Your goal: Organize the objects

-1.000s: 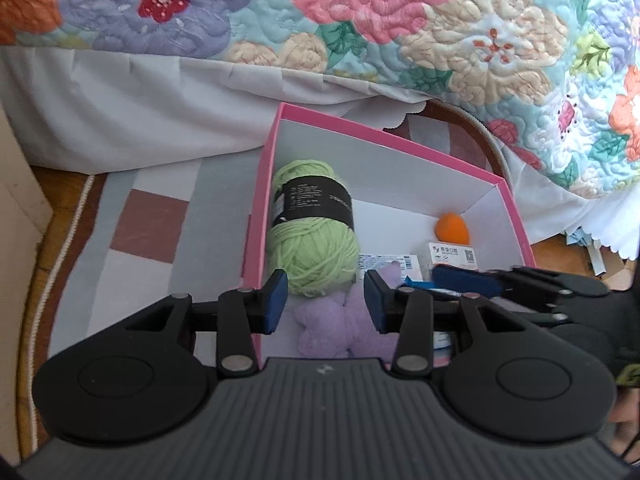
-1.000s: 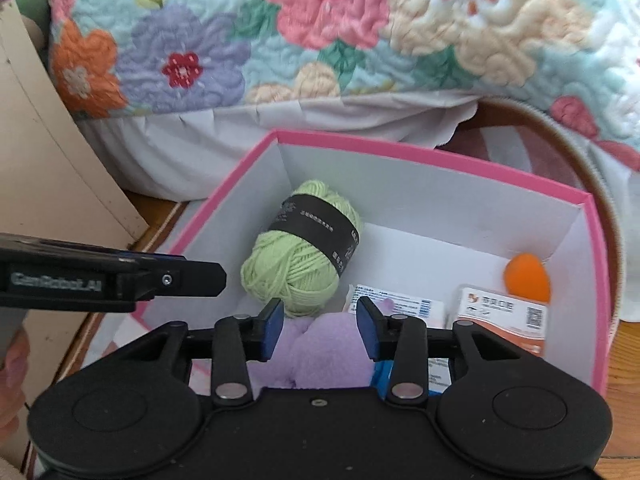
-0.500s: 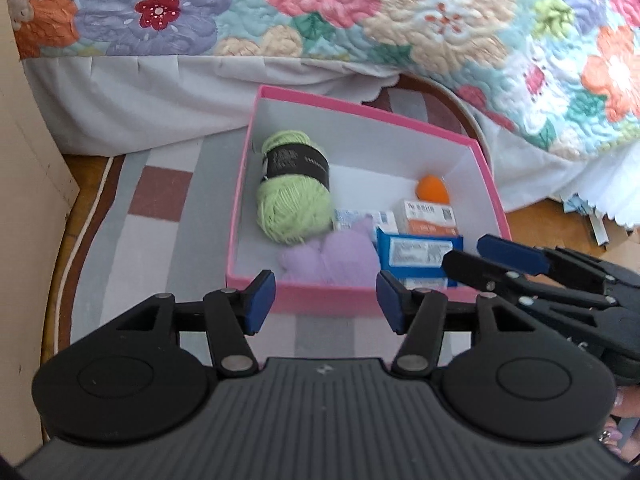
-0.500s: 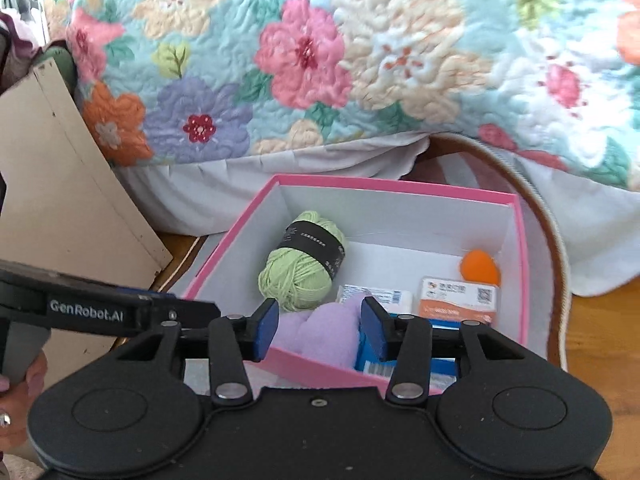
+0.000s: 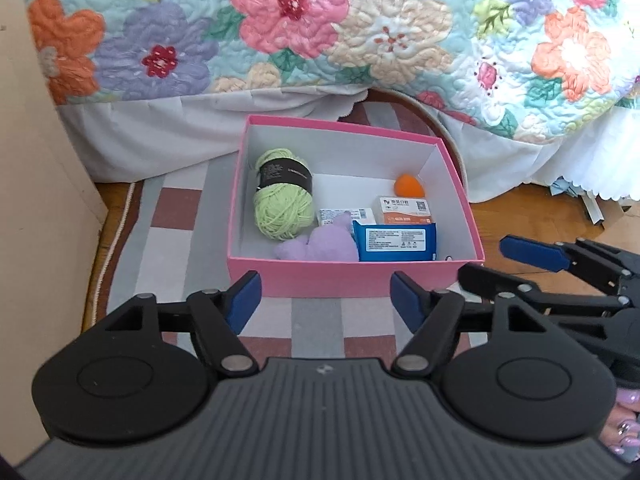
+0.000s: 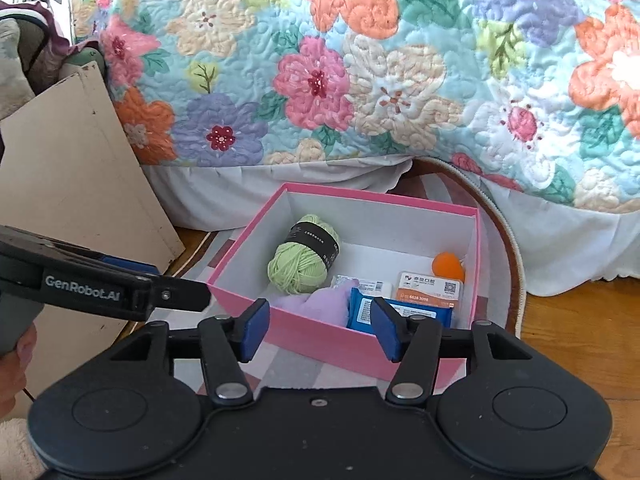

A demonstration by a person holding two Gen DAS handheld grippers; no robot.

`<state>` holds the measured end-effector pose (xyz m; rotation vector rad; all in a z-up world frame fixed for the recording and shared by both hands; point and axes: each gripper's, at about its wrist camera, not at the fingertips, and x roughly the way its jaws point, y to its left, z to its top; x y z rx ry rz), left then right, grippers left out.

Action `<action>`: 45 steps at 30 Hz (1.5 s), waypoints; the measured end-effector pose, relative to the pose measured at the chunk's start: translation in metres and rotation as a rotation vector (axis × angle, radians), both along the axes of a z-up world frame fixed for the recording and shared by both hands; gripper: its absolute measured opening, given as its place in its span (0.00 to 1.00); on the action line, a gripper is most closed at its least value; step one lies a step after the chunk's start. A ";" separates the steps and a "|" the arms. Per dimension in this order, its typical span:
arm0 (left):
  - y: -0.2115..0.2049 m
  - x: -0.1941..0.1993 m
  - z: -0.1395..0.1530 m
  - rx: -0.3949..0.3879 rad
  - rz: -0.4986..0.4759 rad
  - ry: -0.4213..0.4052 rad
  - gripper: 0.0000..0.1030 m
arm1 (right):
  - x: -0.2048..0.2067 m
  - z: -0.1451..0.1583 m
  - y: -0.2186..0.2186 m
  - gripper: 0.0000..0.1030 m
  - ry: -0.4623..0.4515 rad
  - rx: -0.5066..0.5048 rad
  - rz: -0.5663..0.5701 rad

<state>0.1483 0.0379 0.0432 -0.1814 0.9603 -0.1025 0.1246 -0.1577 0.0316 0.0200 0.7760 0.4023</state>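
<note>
My left claw [image 5: 325,300] hangs wide open with nothing between its blue pads, just short of the near wall of the pink box [image 5: 352,276]. My right claw [image 6: 316,330] is spread about as wide and is empty too, hovering over the box's near corner; from the left wrist view it shows at the right edge, off to the side of the box. I judge that I hold both clear of the box because nothing more needs carrying at this instant, and neither touches it.

The box sits on the striped rug [image 5: 176,216] on the floor, close to the bed skirt under the floral quilt [image 5: 360,28], so it is out of the walkway yet open to reach from above. It has no lid on, which leaves its contents plain to see.

Inside lie 6 things. A green yarn ball [image 5: 283,200] with a black band rests against the left wall. A purple plush piece [image 5: 320,242] lies at the near wall, touching the yarn and a blue packet [image 5: 395,240] beside it. Behind them a white labelled pack [image 5: 344,214] lies flat, partly covered by the plush. An orange-and-white carton [image 5: 404,210] lies behind the blue packet, and a small orange ball [image 5: 409,185] sits near the back right corner. The back left of the box floor is bare, so I judge there is room for more.
</note>
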 end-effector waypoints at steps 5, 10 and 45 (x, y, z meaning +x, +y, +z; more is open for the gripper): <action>0.005 -0.022 0.006 0.026 0.037 -0.008 0.72 | -0.014 0.010 -0.005 0.63 -0.016 0.024 -0.017; 0.006 -0.036 0.014 0.049 0.045 -0.024 0.75 | -0.027 0.011 -0.006 0.64 0.000 0.016 -0.008; 0.014 -0.098 0.011 0.058 0.036 -0.025 0.82 | -0.085 0.013 -0.015 0.97 0.040 -0.028 -0.082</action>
